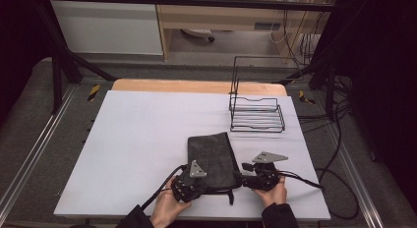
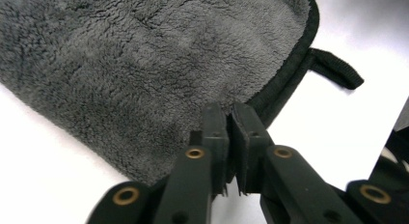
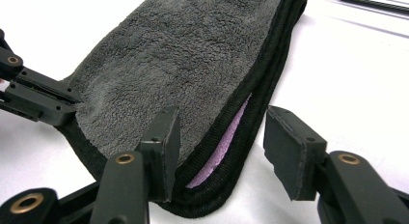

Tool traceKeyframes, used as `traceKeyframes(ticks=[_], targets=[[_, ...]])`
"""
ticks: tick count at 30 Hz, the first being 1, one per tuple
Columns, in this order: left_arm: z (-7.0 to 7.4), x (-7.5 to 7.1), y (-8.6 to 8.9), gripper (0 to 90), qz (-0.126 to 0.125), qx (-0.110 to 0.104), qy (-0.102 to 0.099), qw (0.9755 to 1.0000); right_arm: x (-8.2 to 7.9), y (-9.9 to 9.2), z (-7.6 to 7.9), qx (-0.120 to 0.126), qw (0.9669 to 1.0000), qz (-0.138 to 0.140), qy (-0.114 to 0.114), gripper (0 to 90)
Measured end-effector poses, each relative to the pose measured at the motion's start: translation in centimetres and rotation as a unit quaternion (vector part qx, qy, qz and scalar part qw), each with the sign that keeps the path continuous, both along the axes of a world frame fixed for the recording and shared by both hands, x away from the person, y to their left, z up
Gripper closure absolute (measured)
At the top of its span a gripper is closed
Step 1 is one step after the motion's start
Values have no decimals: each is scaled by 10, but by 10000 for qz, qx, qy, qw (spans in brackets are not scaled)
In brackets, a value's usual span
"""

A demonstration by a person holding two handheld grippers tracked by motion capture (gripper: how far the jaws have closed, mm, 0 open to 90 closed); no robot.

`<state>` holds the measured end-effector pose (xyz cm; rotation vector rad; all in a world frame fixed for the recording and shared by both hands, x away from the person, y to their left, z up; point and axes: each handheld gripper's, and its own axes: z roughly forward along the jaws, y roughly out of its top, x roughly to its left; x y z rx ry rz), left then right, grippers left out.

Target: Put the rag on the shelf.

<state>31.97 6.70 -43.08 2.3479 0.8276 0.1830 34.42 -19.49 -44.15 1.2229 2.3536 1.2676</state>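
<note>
With my left tool (image 2: 230,119) clenched on the near hem of the towel (image 1: 210,159), that corner is secured. Right tool (image 3: 219,137): released, jaws straddling the folded black edge at the other near corner, pads not yet pressing. Towel: grey, folded, lying flat at the near middle of the surface (image 1: 137,139); hanging loop (image 2: 337,72) beside the hem. Wire rack (image 1: 255,112) well apart, far right. Step, as I judge: gripping both near corners. Next: close right tool squarely on all layers.
</note>
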Motion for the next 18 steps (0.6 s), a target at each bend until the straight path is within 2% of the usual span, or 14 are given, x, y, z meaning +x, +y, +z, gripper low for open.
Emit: traceKeyframes(ticks=[4, 6, 8, 10, 13, 14, 18], targets=[[6, 1, 3, 870, -89, 13, 1, 10000, 0, -1, 1, 25, 10000, 9, -13, 462], [8, 2, 5, 870, -134, -65, 114, 9998, 0, -1, 1, 48, 10000, 9, -14, 454], [6, 3, 6, 862, 0, -212, 179, 9996, 0, 0, 1, 64, 10000, 6, 8, 441], [1, 4, 5, 815, -5, -181, 295, 9994, 0, 0, 1, 49, 10000, 5, 4, 423], [-1, 1, 6, 668, -109, -328, 353, 9988, 0, 0, 0, 20, 10000, -6, -22, 395], [-1, -1, 5, 642, -95, -319, 293, 9990, 0, -1, 1, 14, 10000, -6, -28, 393], [-6, -7, 4, 672, 8, -251, 48, 9997, 0, -1, 0, -18, 10000, -8, -49, 379]])
